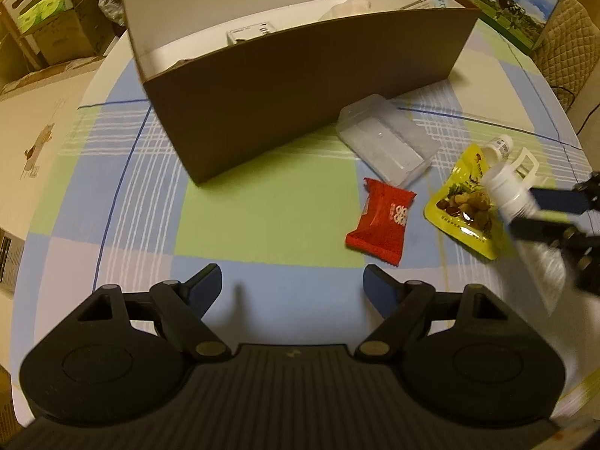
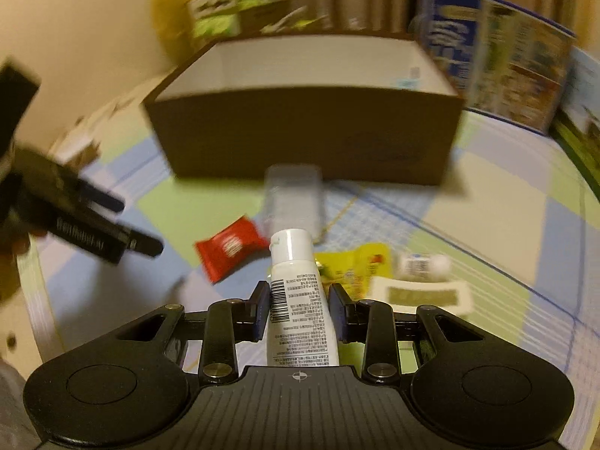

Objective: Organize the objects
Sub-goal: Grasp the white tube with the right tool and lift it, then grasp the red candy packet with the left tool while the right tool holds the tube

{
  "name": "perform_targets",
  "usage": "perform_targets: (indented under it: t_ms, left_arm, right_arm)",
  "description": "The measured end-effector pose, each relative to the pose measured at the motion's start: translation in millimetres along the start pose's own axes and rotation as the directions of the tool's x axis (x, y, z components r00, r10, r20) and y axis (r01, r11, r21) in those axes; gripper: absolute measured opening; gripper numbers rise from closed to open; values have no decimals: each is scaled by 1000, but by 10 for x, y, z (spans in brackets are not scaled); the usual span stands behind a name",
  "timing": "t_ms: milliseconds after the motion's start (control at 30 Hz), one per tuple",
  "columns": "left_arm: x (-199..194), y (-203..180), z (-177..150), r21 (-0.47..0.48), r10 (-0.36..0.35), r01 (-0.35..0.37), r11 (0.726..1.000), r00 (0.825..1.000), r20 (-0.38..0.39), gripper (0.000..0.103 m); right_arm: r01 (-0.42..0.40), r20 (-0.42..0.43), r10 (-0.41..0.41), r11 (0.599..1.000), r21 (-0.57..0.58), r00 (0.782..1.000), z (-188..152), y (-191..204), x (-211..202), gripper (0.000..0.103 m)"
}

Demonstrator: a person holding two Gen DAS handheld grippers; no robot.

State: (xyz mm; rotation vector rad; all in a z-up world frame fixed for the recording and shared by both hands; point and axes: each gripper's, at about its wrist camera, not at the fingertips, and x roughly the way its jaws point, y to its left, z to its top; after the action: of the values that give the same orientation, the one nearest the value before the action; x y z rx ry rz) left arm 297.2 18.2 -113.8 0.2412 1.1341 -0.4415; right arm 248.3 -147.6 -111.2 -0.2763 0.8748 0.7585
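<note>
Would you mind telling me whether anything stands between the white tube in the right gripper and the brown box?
Only the box's own near wall. The right gripper holds the white tube above the table; the clear plastic case lies low ahead of it, against the brown box.

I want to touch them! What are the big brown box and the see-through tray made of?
The brown box looks like matte cardboard: thin flat walls, white inside. The clear tray looks like thin glossy plastic, probably; it is see-through and has shiny highlights.

Checked tablecloth (image 1: 112, 195), stacked cartons (image 1: 56, 11) behind, dim light.
</note>
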Motion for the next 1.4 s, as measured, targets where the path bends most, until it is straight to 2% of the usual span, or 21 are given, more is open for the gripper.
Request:
perform_targets:
  t_ms: [267, 500, 600, 867, 1000, 1067, 1200, 1300, 1333, 1400]
  left_arm:
    - [68, -128, 84, 48, -36, 35, 998, 999, 11, 79]
    - [181, -314, 153, 109, -77, 75, 991, 997, 7, 74]
    - [255, -397, 200, 137, -87, 86, 987, 996, 3, 69]
    - [403, -532, 314, 186, -109, 108, 977, 994, -4, 58]
    - [477, -575, 340, 209, -108, 109, 972, 994, -18, 56]
    - [509, -598, 346, 215, -111, 112, 970, 994, -21, 48]
    - [548, -601, 350, 217, -111, 113, 970, 994, -21, 45]
    - [546, -605, 345, 225, -116, 115, 968, 993, -8, 34]
    - [539, -600, 343, 223, -119, 117, 968, 993, -6, 26]
    - [514, -587, 348, 221, -127, 124, 967, 992, -2, 24]
  right_arm:
    - [99, 61, -114, 973, 207, 992, 29, -384, -437, 31]
    - [157, 68, -199, 908, 389, 978, -112, -770, -787, 31]
    - [179, 73, -235, 879, 442, 969, -182, -886, -948, 31]
    - [229, 72, -310, 822, 521, 948, -338, -1049, -1253, 31]
    - [246, 70, -335, 803, 543, 940, -404, -1089, -1355, 31]
    - [253, 67, -345, 795, 551, 936, -426, -1102, -1388, 31]
    - [264, 59, -357, 783, 563, 932, -479, -1119, -1433, 31]
    - [267, 56, -359, 780, 565, 932, -480, -1123, -1436, 31]
    - [266, 58, -359, 781, 565, 932, -480, -1115, -1446, 31]
    - [262, 60, -356, 782, 565, 933, -483, -1126, -1444, 31]
